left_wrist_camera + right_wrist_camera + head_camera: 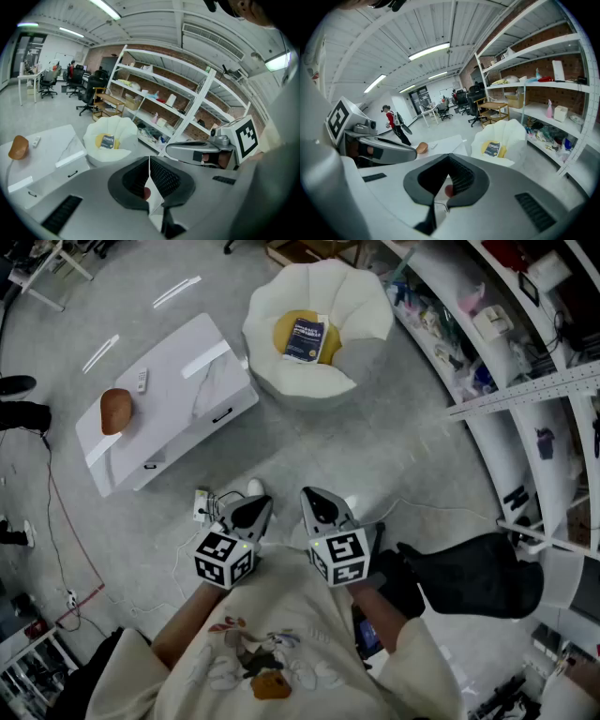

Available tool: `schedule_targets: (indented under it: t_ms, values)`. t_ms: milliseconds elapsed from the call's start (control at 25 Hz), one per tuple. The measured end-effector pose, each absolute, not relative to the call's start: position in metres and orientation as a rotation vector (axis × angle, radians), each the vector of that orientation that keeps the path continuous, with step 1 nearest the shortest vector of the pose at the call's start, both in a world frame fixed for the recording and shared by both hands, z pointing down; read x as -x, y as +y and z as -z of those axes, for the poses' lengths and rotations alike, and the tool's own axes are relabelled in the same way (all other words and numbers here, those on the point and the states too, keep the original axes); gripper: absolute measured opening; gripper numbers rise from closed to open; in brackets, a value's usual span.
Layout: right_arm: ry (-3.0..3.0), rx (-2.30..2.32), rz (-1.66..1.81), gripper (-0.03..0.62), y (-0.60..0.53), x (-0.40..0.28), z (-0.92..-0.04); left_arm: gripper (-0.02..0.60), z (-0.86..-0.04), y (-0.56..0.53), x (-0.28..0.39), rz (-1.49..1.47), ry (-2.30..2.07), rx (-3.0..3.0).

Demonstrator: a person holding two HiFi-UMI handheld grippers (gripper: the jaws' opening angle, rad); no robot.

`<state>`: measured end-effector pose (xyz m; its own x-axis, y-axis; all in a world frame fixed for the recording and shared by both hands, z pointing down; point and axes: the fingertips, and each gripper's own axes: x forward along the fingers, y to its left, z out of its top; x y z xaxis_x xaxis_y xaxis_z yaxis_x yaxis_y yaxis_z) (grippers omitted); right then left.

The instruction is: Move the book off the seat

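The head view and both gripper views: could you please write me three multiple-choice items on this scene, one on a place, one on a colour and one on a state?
1. Where does the book lie?
A. On the floor
B. In the white seat
C. On a shelf

2. What colour is the cushion under the book?
A. Red
B. Green
C. Yellow

3. How do the left gripper and the right gripper stand?
A. Both shut, with nothing between the jaws
B. Both wide open
C. The left one shut on the book

Answers:
1. B, since the head view shows the book resting inside the seat.
2. C, since yellow shows round the dark blue cover in all three views.
3. A, since each gripper view shows its jaws closed together and empty, far from the seat.
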<state>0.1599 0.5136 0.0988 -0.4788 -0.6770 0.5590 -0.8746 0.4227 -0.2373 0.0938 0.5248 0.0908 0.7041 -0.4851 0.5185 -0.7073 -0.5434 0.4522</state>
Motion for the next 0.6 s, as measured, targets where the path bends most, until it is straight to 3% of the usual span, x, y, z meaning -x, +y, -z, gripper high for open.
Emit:
schedule_targets:
  t_ms: [200,600]
  values:
    - [-2.314,-1.246,-0.697,0.006,0.508,-0.108,-0.096,0.017,-0.097,0.504,-0.056,-0.439,-0.881,-2.253]
    - [-2.299,-1.373,-0.769,0.006,0.466,-0.084,-0.094,0.017,-0.085,0.456,-0.012,-0.401,-0.831,-2.292]
